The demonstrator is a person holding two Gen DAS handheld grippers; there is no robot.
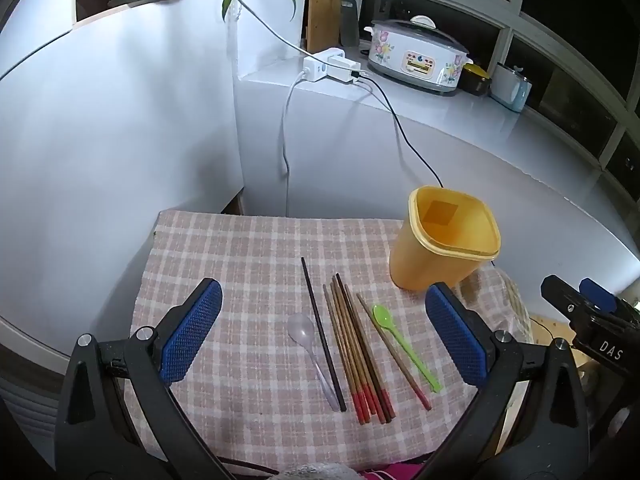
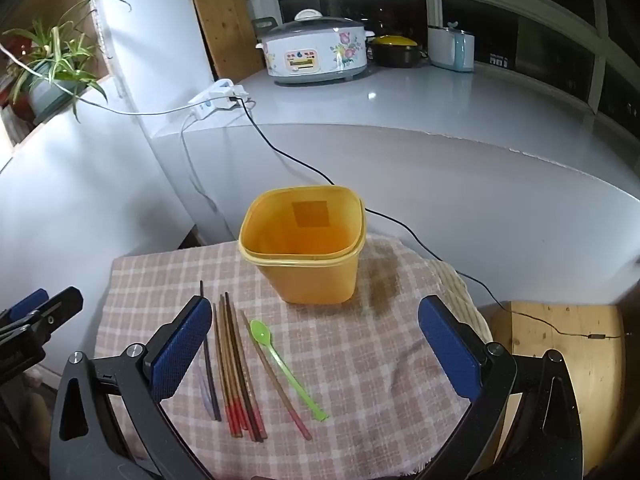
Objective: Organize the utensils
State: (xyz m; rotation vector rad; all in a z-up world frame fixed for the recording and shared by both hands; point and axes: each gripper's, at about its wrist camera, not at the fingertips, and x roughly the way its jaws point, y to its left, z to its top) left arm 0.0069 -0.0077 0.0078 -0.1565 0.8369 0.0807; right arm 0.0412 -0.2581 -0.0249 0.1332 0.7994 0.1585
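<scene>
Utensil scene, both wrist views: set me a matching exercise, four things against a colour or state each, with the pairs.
Things:
1. tub
2. small spoon
3. clear spoon
4. left gripper

States:
A. green, lying right of the chopsticks
B. open, holding nothing
C. yellow, upright, empty
D. see-through, lying left of the chopsticks

Pairs: 1-C, 2-A, 3-D, 4-B
</scene>
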